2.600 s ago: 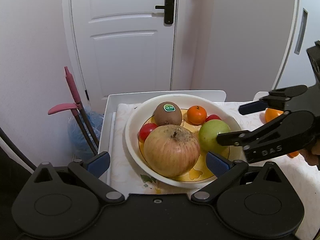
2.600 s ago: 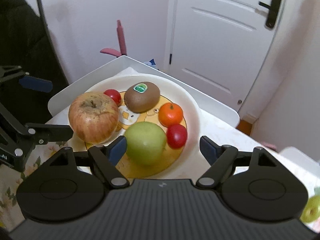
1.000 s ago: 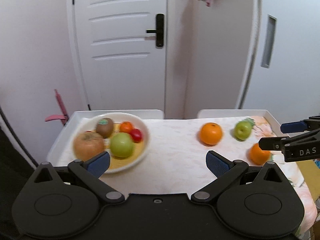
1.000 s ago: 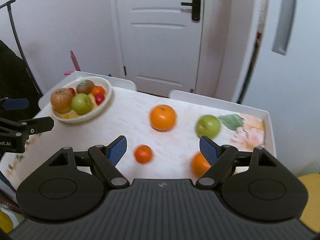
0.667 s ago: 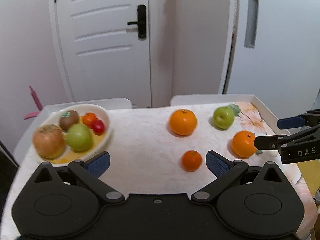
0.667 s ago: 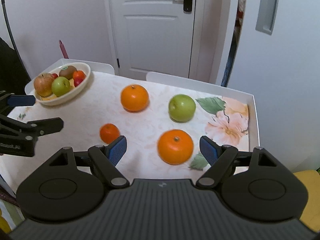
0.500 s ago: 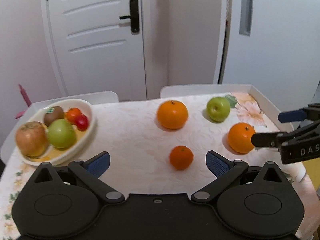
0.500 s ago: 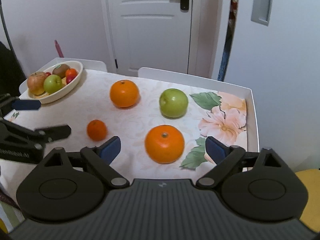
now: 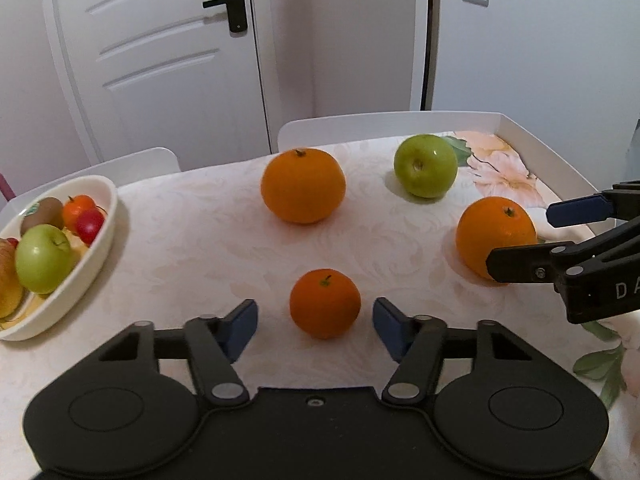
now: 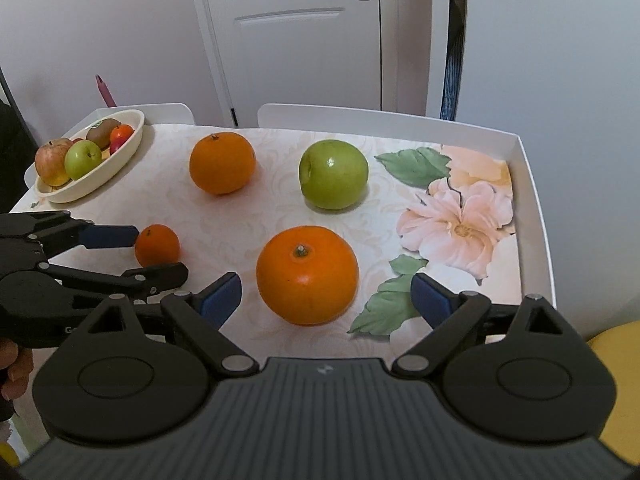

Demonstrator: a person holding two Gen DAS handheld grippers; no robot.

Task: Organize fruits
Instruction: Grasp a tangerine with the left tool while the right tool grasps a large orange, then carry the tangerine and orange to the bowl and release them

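1. Our left tongs [image 9: 314, 322] have just been closing around the small mandarin [image 9: 325, 303], pads not yet touching.
2. Our right tongs [image 10: 326, 296] gape wide around the large orange [image 10: 307, 275] on the counter [image 10: 256, 216].
3. Next, we judge: pinch both, carry to the fruit bowl [image 10: 120, 160].

The right gripper [image 9: 520, 236] reads "DA", cut off.

We note four loose fruits on the desk: a small mandarin [image 9: 325, 303] nearest, two larger oranges [image 9: 303, 186] [image 9: 495, 236], and a green apple [image 9: 425, 171]. A cream bowl [image 9: 105, 236] at left holds assorted fruit.
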